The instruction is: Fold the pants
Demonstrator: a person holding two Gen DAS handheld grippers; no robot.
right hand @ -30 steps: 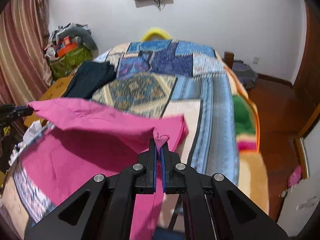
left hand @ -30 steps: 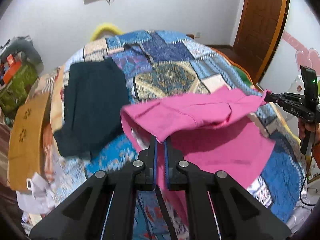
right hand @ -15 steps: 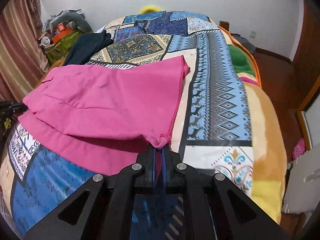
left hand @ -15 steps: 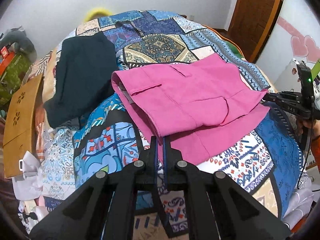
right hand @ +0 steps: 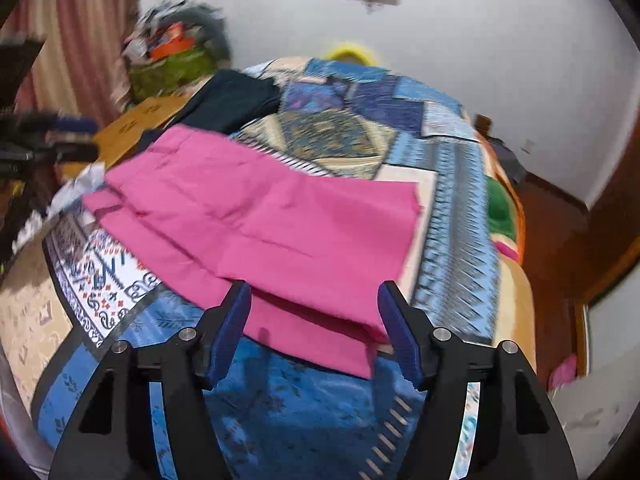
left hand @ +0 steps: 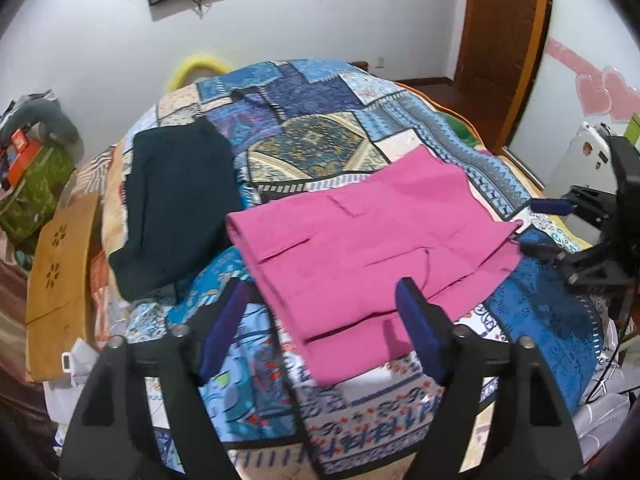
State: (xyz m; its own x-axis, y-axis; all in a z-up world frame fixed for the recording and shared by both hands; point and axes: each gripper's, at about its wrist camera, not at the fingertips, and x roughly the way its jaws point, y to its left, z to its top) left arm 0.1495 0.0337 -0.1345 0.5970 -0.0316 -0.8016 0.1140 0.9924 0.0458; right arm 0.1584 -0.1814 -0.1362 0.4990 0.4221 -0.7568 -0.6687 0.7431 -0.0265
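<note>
Pants (left hand: 376, 256), bright pink, lie folded over on themselves on the patchwork bed (left hand: 304, 148), toward its near edge, with the upper layer set back a little so a strip of the lower layer shows along the near side. We judge the fold just laid to be the step in hand, and we are at the letting-go: the fingers of our left gripper (left hand: 324, 320) are opening wide, the near end of the cloth showing between them with neither pad pressing on it; the fingers of our right gripper (right hand: 314, 320) are opening too, either side of the near corner at the other end, and hold nothing.

As for the next move, we think it calls for drawing both grippers clear without snagging the loose edge, then judging whether one more fold across the length is wanted. If so, we would need to pinch both layers together at one short end and carry them over to the other, keeping the edges matched.

The cloth looks soft and fairly flat, with a few shallow creases and a pocket flap or seam line on top. A dark garment (left hand: 176, 204) lies apart toward the bed's far left side.
</note>
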